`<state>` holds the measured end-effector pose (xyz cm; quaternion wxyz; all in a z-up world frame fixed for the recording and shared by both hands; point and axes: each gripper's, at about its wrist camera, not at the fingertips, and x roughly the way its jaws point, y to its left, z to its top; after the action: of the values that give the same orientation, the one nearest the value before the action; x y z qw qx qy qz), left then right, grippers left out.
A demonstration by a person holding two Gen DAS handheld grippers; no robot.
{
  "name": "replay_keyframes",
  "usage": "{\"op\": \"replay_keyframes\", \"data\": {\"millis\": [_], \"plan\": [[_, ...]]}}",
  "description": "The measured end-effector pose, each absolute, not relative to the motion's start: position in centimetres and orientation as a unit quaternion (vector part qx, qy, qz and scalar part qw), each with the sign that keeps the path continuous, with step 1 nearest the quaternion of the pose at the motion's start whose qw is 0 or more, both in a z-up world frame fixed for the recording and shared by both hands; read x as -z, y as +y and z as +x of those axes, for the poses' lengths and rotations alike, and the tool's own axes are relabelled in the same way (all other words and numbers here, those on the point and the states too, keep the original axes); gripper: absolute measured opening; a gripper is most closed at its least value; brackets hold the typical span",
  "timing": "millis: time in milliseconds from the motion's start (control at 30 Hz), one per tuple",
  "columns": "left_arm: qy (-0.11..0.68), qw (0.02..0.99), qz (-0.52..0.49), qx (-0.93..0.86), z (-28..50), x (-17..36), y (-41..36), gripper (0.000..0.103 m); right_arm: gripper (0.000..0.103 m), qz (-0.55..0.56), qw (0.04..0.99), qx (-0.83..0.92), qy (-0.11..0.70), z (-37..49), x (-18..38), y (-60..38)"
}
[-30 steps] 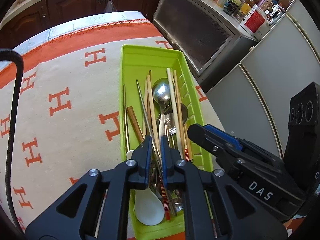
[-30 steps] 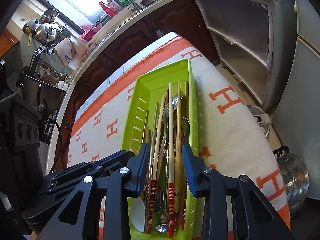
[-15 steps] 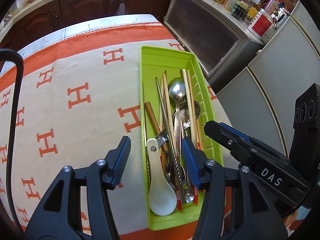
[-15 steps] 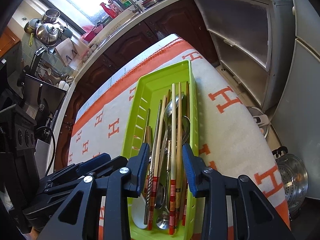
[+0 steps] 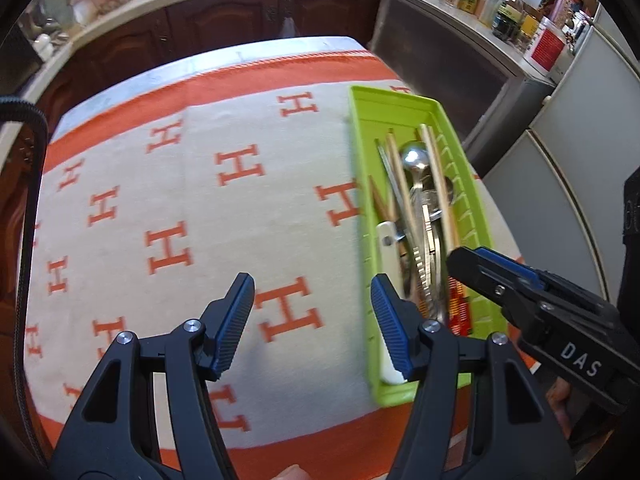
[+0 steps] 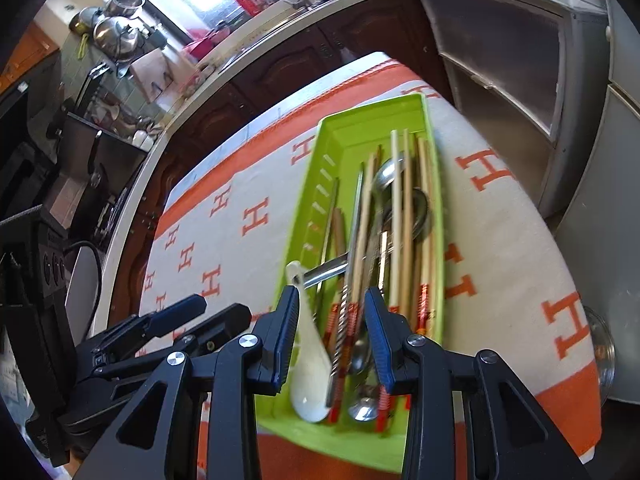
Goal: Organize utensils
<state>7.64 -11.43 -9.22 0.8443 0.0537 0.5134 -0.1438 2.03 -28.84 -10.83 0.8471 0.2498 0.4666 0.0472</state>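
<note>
My left jaws (image 5: pixel 312 320) were opening, with only cloth (image 5: pixel 168 200) showing between them; the tray (image 5: pixel 400 100) lay at two o'clock from them in the left view. My right jaws (image 6: pixel 332 336) stood partly apart above the tray's near end, with nothing pinched that I could make out, at twelve o'clock facing the heap.

All the utensils lay lengthwise in the tray (image 6: pixel 352 128) on the table: chopsticks (image 6: pixel 400 200), a steel spoon (image 6: pixel 386 178) and a white spoon (image 6: pixel 308 360) at the near left corner. I judged the chopsticks light, stiff and apt to roll, best taken near the banded ends; the steel spoon smooth and slippery, best held across its handle; the white spoon looked ceramic, so brittle, and wanted a gentle hold on its stem.

The right view showed the white spoon whole and a metal handle lying crosswise over it; the left view blurred that corner, but showed the bare cloth at nine o'clock, and my right gripper (image 5: pixel 520 292) from the side.
</note>
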Motion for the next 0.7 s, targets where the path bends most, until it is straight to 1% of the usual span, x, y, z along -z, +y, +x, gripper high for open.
{"op": "replay_keyframes", "data": {"millis": [100, 167, 267, 333, 467, 533, 700], "plan": [[0.495, 0.859, 0.059, 0.115, 6.2, 7.9, -9.3, 0.058, 0.036, 0.225, 0.855, -0.060, 0.463, 0.9, 9.7, -26.7], [0.484, 0.867, 0.056, 0.104, 5.4, 7.1, -8.0, 0.064, 0.037, 0.214, 0.860, -0.071, 0.457, 0.1, 8.7, -25.7], [0.458, 0.884, 0.043, 0.082, 3.6, 5.2, -5.6, 0.073, 0.043, 0.197, 0.869, -0.083, 0.446, -1.2, 7.1, -23.9], [0.441, 0.894, 0.039, 0.065, 2.7, 4.0, -4.2, 0.075, 0.047, 0.187, 0.875, -0.094, 0.436, -2.0, 5.6, -22.8], [0.420, 0.906, 0.030, 0.033, 1.3, 2.0, -2.1, 0.082, 0.050, 0.170, 0.887, -0.119, 0.414, -3.5, 2.4, -20.3], [0.409, 0.912, 0.024, 0.025, 0.2, 1.0, -1.1, 0.083, 0.057, 0.164, 0.892, -0.130, 0.401, -4.2, 0.9, -19.2], [0.404, 0.914, 0.029, 0.023, -1.9, -0.1, -0.1, 0.085, 0.070, 0.122, 0.917, -0.123, 0.360, -6.8, -2.0, -16.2]]}}
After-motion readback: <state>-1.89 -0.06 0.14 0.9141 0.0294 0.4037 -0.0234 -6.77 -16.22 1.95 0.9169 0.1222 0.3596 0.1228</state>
